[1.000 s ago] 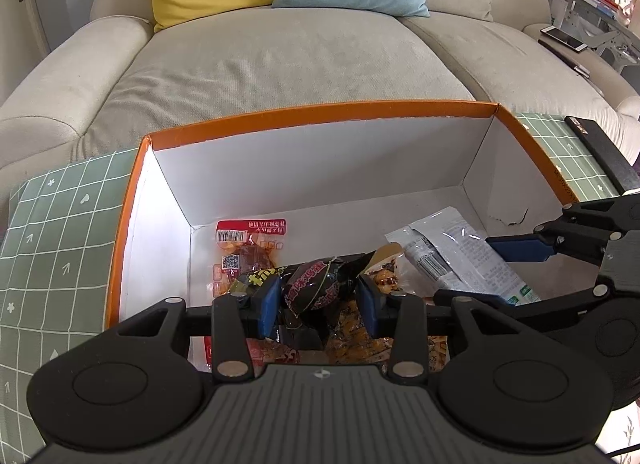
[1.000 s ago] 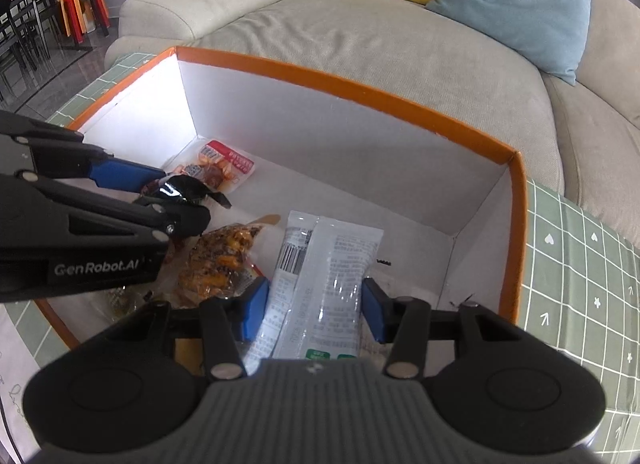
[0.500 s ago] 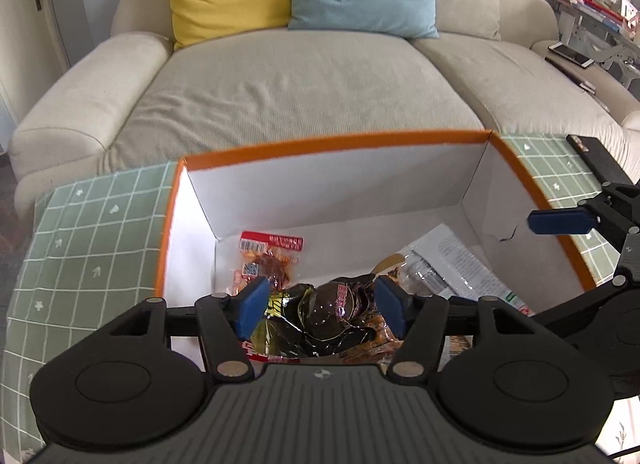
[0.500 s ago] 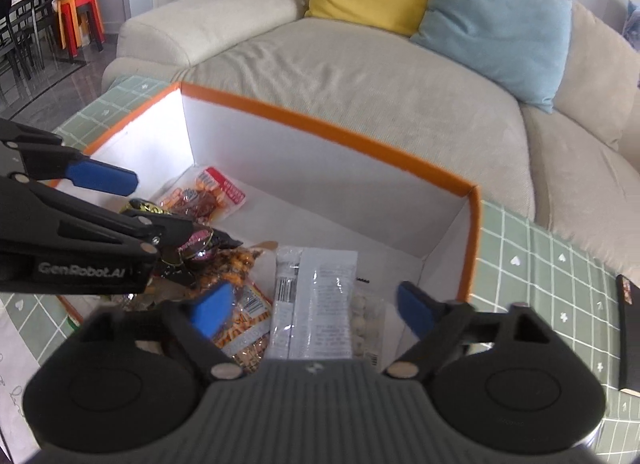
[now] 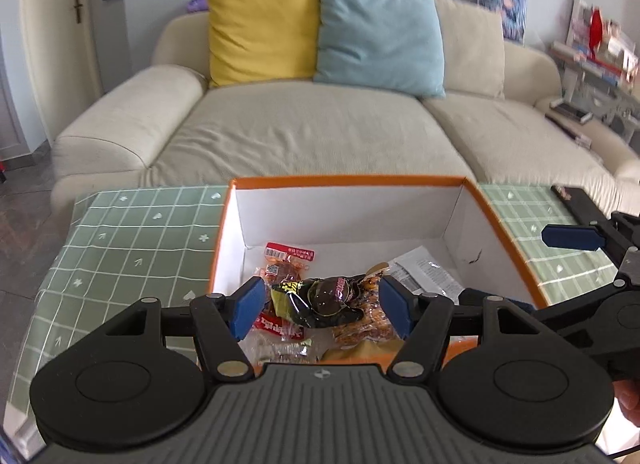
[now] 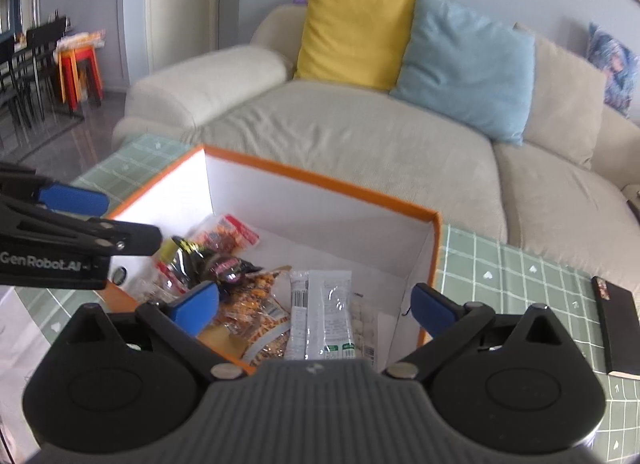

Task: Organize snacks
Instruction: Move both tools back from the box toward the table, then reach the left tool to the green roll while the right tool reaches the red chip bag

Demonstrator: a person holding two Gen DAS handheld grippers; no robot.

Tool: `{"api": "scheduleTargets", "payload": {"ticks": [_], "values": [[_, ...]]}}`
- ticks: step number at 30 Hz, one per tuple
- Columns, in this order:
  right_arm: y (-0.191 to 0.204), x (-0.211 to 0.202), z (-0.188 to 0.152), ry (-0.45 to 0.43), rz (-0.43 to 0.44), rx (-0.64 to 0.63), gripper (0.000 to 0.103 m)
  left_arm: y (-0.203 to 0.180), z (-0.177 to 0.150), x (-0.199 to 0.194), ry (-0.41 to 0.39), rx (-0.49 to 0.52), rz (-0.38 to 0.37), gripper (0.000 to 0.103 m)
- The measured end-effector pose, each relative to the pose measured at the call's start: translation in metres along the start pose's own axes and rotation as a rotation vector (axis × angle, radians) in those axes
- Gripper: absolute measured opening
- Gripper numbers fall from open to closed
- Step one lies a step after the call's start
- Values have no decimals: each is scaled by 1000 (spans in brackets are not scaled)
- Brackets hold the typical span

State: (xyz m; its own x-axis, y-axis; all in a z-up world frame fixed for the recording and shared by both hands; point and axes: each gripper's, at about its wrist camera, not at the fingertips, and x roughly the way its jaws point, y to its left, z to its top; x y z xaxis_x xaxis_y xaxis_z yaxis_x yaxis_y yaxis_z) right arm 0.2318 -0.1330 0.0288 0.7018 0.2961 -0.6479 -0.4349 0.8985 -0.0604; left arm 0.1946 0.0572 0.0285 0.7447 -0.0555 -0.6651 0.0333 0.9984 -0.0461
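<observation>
Left wrist view: my left gripper point(image 5: 321, 304) has its blue fingers point(image 5: 248, 306) spread wide, having just been opening, and they grip nothing. The dark snack packet point(image 5: 326, 298) shows between them but lies lower, inside the orange-rimmed box point(image 5: 348, 181), resting on the other snacks, with neither finger touching it. Behind it in the box sits a red-labelled packet point(image 5: 289, 258), and toward the box's right side lies the clear white packet point(image 5: 428, 272). At the right edge of this view I see one blue finger of my right gripper point(image 6: 314, 306) hanging above the box's right rim.

In the right wrist view, that gripper's fingers point(image 6: 196, 306) stand as far apart as I see them go, having just been opening as well, and they hold nothing. The clear white packet lies flat in the box below the gap, next to an orange snack bag point(image 6: 256, 304), free of both fingers.

The box sits on a surface covered with a green grid cloth point(image 5: 132, 248). A black flat object point(image 6: 614, 328) lies on the cloth to the right of the box. Beyond the box stands a beige sofa point(image 5: 304, 132) with a yellow cushion point(image 5: 262, 28) and a light blue cushion point(image 5: 380, 32).
</observation>
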Motion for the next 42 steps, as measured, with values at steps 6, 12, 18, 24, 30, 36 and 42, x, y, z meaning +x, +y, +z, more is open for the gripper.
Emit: {"api": "scheduleTargets", "payload": {"ticks": [6,12,18,24,30,36,42], "values": [[13,-39,-21,-118,-34,-15,99,-3,-25,-30,-32,-3,-23,77],[25,-65,-52,-172,-57,4,99,-6,-57,-39,0,-22,-31,77],[38,-75,-93,-177,-97,10,99,-8,-99,-37,54,-14,-18,77],[41,-68,-135,-121,-127,-7,99,-1,-132,-31,89,-3,-9,77],[28,-47,-183,-38,-175,10,99,5,-161,-14,163,-12,0,77],[5,-29,-203,43,-210,71,99,3,-170,-5,170,3,-5,77],[-22,-7,-193,85,-175,249,99,10,-162,11,165,-8,-2,77]]}}
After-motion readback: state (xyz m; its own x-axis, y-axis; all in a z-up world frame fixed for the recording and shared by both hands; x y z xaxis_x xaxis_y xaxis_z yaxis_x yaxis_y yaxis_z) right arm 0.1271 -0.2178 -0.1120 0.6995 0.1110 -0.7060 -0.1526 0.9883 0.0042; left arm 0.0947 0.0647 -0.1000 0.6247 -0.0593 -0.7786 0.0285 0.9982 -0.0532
